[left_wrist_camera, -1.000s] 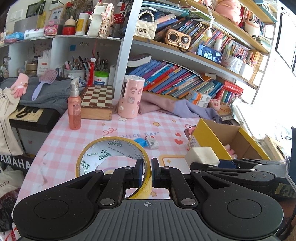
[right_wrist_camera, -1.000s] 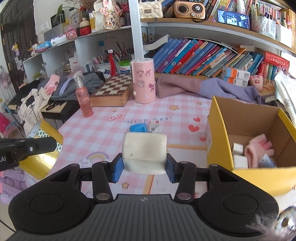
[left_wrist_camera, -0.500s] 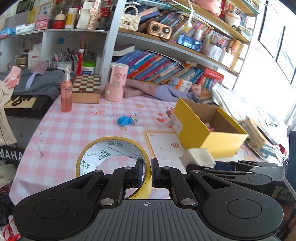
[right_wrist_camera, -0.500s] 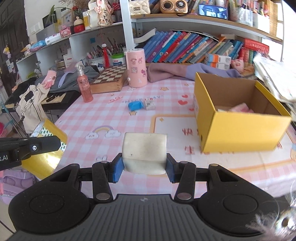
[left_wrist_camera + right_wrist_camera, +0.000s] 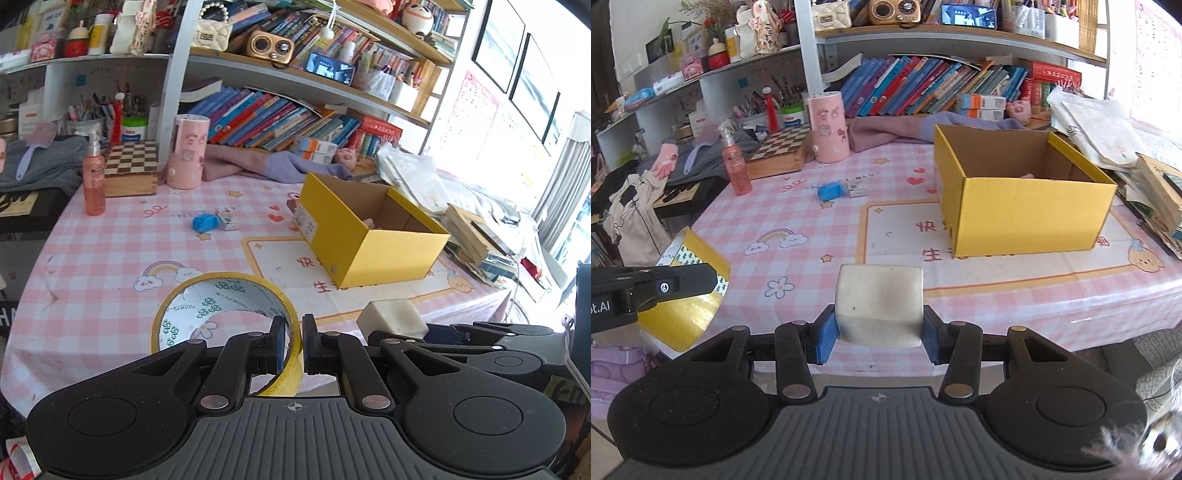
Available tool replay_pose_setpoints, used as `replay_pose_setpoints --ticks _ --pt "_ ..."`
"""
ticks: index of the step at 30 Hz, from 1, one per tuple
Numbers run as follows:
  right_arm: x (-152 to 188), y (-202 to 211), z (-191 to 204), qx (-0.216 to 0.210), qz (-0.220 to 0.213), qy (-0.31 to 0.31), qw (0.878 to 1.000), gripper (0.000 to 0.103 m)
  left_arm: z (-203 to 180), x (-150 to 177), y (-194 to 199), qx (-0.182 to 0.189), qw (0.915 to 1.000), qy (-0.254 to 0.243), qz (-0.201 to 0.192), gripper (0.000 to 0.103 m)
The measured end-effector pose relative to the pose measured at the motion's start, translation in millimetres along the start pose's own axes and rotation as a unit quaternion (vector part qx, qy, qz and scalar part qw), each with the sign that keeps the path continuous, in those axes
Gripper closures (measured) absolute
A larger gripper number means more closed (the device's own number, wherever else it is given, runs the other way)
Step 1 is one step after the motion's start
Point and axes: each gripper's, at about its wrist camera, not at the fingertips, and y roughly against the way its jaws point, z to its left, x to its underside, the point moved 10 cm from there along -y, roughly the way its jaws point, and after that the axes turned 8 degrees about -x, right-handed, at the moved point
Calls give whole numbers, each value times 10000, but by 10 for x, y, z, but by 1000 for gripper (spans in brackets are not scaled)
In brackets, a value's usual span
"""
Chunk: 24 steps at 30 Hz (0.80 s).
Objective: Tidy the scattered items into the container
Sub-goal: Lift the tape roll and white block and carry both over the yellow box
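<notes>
My left gripper point(image 5: 293, 347) pinches the wall of a yellow tape roll point(image 5: 221, 306), one finger inside the ring and one outside. My right gripper point(image 5: 879, 328) is clamped on a white block point(image 5: 880, 304) between its blue pads point(image 5: 824, 334). Both hang above the near edge of the pink checked table point(image 5: 798, 221). Ahead to the right stands the open yellow box point(image 5: 1027, 214), something pink showing inside. Further back, left of the box, a blue object point(image 5: 831, 191) and a small carton point(image 5: 857, 189) lie side by side. Nothing stands between my grippers and the box.
</notes>
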Motion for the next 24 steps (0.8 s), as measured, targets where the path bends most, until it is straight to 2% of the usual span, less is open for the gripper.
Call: replay_pose_setpoints --ticks 12,24 --pt "125 195 -373 448 -20 -380 9983 59 -366 42 -149 466 9984 -261 179 95" --pt "158 247 -616 633 -58 -617 9961 59 -585 20 -278 651 9964 -462 289 95"
